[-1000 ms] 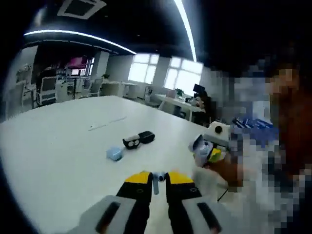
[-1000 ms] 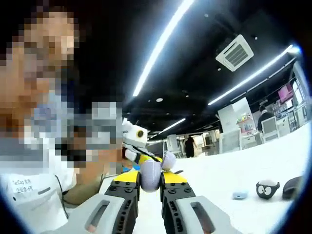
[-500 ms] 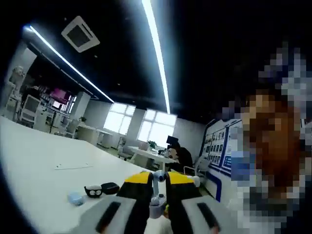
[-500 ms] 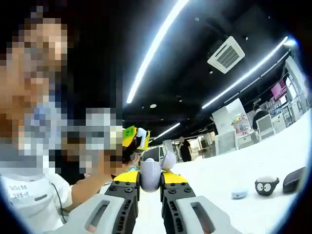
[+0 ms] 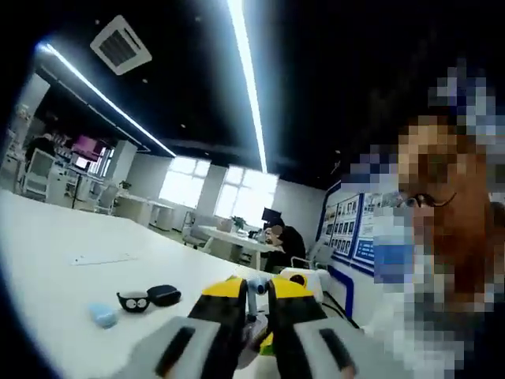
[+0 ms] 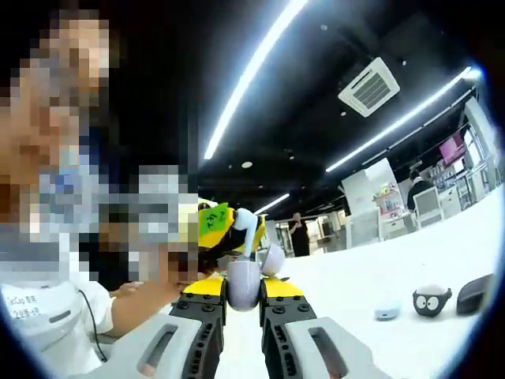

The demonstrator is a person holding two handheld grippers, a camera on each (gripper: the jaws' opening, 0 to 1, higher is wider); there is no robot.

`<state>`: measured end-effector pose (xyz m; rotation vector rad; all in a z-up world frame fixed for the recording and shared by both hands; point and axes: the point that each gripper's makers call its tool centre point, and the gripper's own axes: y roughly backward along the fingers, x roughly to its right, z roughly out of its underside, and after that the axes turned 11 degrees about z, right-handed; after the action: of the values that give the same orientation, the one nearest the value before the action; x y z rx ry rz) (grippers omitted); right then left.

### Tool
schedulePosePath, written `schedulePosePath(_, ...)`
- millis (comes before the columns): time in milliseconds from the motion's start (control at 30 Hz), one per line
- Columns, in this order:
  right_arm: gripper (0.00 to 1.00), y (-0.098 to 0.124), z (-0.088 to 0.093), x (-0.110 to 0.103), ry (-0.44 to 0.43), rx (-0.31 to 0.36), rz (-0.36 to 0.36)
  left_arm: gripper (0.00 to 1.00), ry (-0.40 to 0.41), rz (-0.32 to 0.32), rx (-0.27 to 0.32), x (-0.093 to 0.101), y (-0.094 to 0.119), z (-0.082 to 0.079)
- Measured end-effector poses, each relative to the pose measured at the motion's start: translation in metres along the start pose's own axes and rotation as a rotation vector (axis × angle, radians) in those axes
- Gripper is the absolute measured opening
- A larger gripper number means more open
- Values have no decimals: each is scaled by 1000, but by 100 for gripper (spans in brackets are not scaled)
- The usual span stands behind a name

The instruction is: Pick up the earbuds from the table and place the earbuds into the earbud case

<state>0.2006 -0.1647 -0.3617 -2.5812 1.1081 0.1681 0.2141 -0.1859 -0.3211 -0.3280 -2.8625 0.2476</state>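
My right gripper [image 6: 244, 287] is shut on a lavender earbud case [image 6: 241, 278], held upright in the air with its lid [image 6: 273, 259] swung open to the right. Just above the case's mouth, my left gripper [image 6: 230, 227] comes in from the left, yellow-tipped, with a pale earbud [image 6: 245, 220] pinched between its jaws. In the left gripper view, the left gripper [image 5: 251, 290] is shut on the small white earbud [image 5: 252, 286], whose stem points down. I cannot tell whether the earbud touches the case.
A white table [image 6: 442, 253] runs off to the right. On it lie a small blue object [image 6: 386, 310], a black round case with cartoon eyes [image 6: 432, 301] and its dark lid [image 6: 473, 294]. A person's hand [image 6: 150, 296] and body are close behind the grippers.
The left gripper has carried the earbud closer, from beside the case to just over its open mouth. The right gripper has kept the case nearly still.
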Motion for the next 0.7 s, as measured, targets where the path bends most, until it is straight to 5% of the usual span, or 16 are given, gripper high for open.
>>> schedulePosePath(167, 15, 0, -1, 1, 7, 4, 8, 13, 9, 3, 25, -6, 9, -9)
schedulePosePath(700, 15, 0, -3, -1, -24, 13, 2, 13, -58, -11, -31, -9, 9, -5)
